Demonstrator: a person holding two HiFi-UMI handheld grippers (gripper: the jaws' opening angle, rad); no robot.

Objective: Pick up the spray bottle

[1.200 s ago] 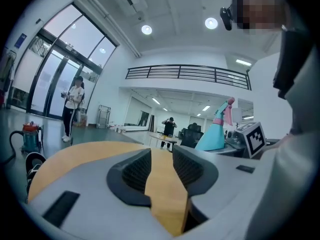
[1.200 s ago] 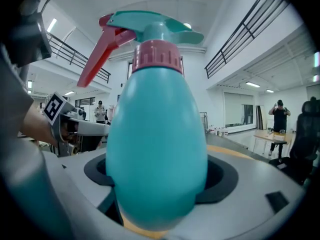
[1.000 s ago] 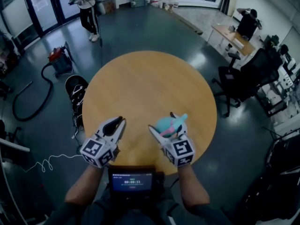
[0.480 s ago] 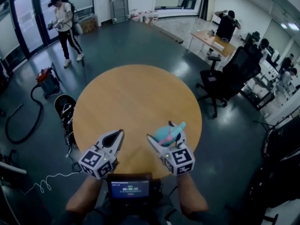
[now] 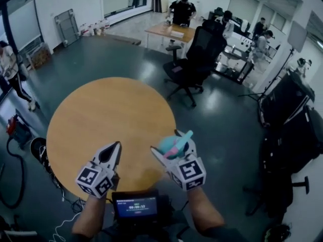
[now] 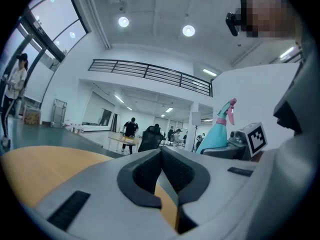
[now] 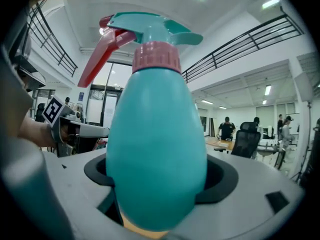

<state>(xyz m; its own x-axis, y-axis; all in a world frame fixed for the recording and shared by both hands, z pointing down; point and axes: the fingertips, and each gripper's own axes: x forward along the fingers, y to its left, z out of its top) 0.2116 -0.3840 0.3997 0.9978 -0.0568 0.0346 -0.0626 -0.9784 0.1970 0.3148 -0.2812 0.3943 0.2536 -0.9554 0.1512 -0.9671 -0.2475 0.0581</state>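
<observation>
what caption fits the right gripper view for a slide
Right gripper clamped on a teal plastic spray bottle with pink collar and red trigger

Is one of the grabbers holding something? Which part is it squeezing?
The right gripper holds the teal spray bottle by its fat lower body. The left gripper is shut, with nothing in it.

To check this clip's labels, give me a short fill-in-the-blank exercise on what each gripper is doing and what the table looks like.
1. The right gripper has its jaws shut on the ____.
2. The left gripper holds nothing, and its jaws are ____.
3. The wooden table has a ____ top.

Missing words: spray bottle; shut; round.
</observation>
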